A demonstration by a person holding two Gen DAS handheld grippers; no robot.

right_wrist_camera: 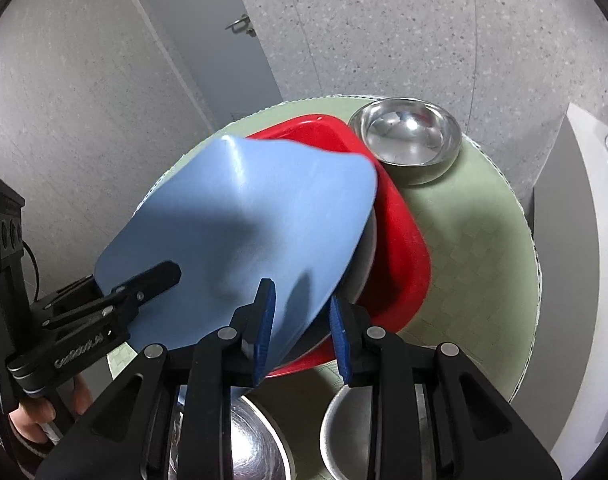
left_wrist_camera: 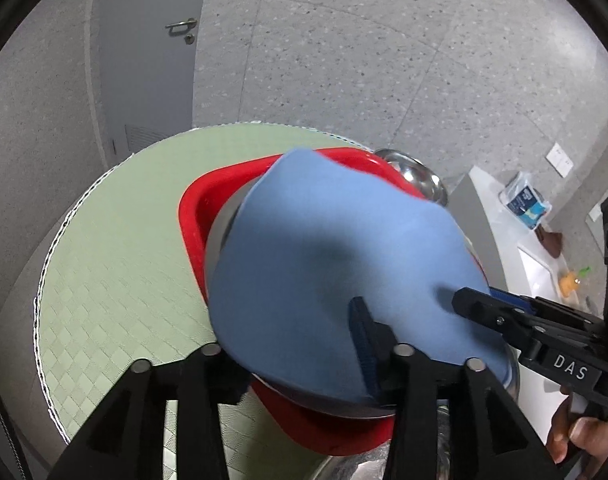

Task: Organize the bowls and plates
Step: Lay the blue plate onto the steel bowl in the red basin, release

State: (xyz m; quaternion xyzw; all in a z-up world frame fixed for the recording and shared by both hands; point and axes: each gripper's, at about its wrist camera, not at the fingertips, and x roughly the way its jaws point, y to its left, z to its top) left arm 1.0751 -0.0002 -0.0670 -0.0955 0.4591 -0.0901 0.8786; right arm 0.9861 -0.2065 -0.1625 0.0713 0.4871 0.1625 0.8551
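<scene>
A light blue square plate (left_wrist_camera: 323, 264) (right_wrist_camera: 240, 224) is held tilted above a grey plate and a red square plate (left_wrist_camera: 200, 216) (right_wrist_camera: 399, 240) on a round green mat. My left gripper (left_wrist_camera: 315, 344) (right_wrist_camera: 144, 280) grips the blue plate's edge; only one blue pad shows on top in its own view. My right gripper (right_wrist_camera: 304, 328) (left_wrist_camera: 475, 304) straddles the plate's near corner, with a gap beside the right pad. A steel bowl (right_wrist_camera: 407, 140) (left_wrist_camera: 415, 176) stands beyond the red plate.
Two more steel bowls (right_wrist_camera: 260, 452) (right_wrist_camera: 347, 440) sit at the near edge of the mat (right_wrist_camera: 475, 248) under the right gripper. A white counter (left_wrist_camera: 503, 232) with a blue packet stands to the right. A grey door is behind.
</scene>
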